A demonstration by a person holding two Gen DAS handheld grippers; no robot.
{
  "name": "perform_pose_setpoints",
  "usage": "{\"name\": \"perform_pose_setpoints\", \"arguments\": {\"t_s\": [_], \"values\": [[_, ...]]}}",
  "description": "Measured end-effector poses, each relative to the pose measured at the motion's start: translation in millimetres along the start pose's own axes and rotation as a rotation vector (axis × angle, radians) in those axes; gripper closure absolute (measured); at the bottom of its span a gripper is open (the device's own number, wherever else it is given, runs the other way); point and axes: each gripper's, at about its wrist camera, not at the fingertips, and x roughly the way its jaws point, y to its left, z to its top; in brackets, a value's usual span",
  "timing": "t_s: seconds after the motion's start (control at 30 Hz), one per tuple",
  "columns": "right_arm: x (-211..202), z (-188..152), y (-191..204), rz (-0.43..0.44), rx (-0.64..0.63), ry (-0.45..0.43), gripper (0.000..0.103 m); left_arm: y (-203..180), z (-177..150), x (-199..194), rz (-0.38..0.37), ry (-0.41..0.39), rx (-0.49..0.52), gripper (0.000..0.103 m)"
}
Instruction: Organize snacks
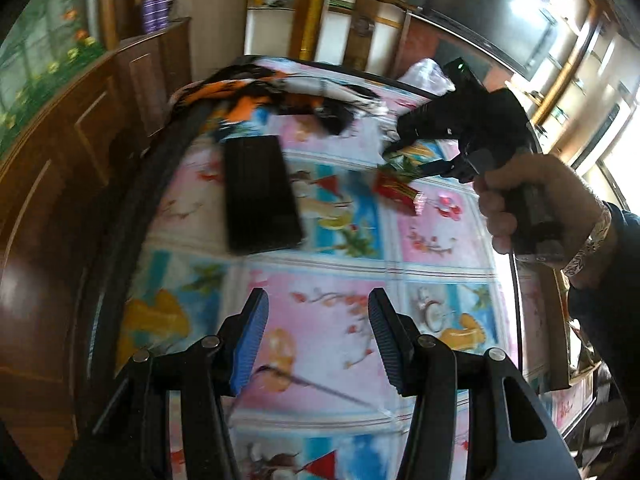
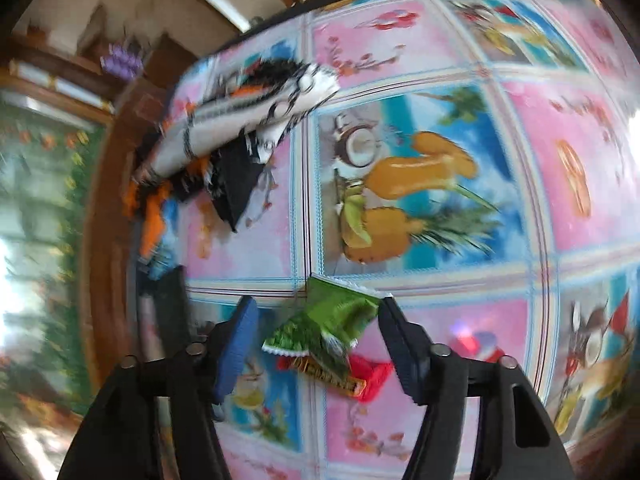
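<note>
A green snack packet (image 2: 328,320) and a red snack packet (image 2: 360,376) lie together on the colourful tablecloth (image 2: 440,60). In the right wrist view my right gripper (image 2: 316,312) is open, its fingers on either side of the green packet. The left wrist view shows the same packets, green (image 1: 400,164) and red (image 1: 396,192), with the right gripper (image 1: 404,156) reaching over them from the right. My left gripper (image 1: 318,300) is open and empty above the cloth, nearer the front.
A black flat tray (image 1: 260,196) lies on the cloth left of the packets. A crumpled orange, black and white cloth (image 1: 280,88) lies at the far edge. A wooden cabinet (image 1: 60,160) stands beside the table's left side. A white plastic bag (image 1: 424,72) sits at the far right.
</note>
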Motion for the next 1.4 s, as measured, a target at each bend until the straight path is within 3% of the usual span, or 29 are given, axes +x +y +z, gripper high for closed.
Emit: {"name": "perform_pose_setpoints", "arguments": {"t_s": [0.03, 0.17, 0.4, 0.5, 0.6, 0.67, 0.73, 0.77, 0.9, 1.1, 1.17, 1.27, 1.33, 1.4], "values": [[4.8, -1.1, 6.5, -0.036, -0.03, 0.008, 0.063, 6.0, -1.1, -1.3, 0.002, -0.002, -0.016, 0.052], [5.1, -12.4, 17.3, -0.1, -0.12, 0.008, 0.067, 17.8, -3.1, -5.2, 0.0, -0.009, -0.045, 0.052], [-12.1, -72.2, -10.6, -0.022, -0.19, 0.021, 0.068, 0.1, 8.6, 3.4, -0.066, 0.003, -0.011, 0.052], [-23.6, -106.0, -25.8, -0.013, -0.215, 0.015, 0.068, -20.0, 15.2, 15.5, -0.113, 0.037, 0.044, 0.052], [-40.3, -141.6, -52.8, 0.003, -0.214, 0.006, 0.068, -49.2, 15.8, 30.5, -0.147, 0.088, 0.166, 0.048], [-52.7, -151.7, -76.5, 0.008, -0.177, -0.003, 0.071, -69.0, 11.2, 46.4, -0.185, 0.172, 0.244, 0.044], [-67.7, -165.2, -97.5, 0.019, -0.137, -0.033, 0.074, -77.2, 8.2, 56.4, -0.209, 0.223, 0.21, 0.043], [-76.5, -170.9, -105.9, 0.043, -0.121, -0.052, 0.08, -80.1, 6.6, 59.8, -0.237, 0.243, 0.169, 0.043], [-110.4, -195.6, -134.1, 0.08, -0.064, -0.141, 0.084, -90.5, -6.2, 70.7, -0.269, 0.271, -0.026, 0.043], [-131.2, -211.1, -154.1, 0.09, -0.033, -0.188, 0.085, -114.7, -17.6, 92.3, -0.136, 0.276, -0.104, 0.043], [-136.2, -216.3, -162.0, 0.086, -0.029, -0.181, 0.085, -115.7, -17.1, 97.7, -0.134, 0.28, -0.129, 0.044], [-141.6, -222.0, -171.2, 0.103, -0.014, -0.174, 0.085, -123.7, -14.1, 104.8, -0.078, 0.252, -0.094, 0.044], [-145.3, -223.7, -173.1, 0.108, -0.02, -0.174, 0.085, -129.0, -11.9, 107.3, -0.055, 0.239, -0.063, 0.056], [-145.5, -223.2, -173.0, 0.11, -0.019, -0.156, 0.083, -136.4, -13.7, 108.2, -0.001, 0.209, 0.01, 0.076]]}}
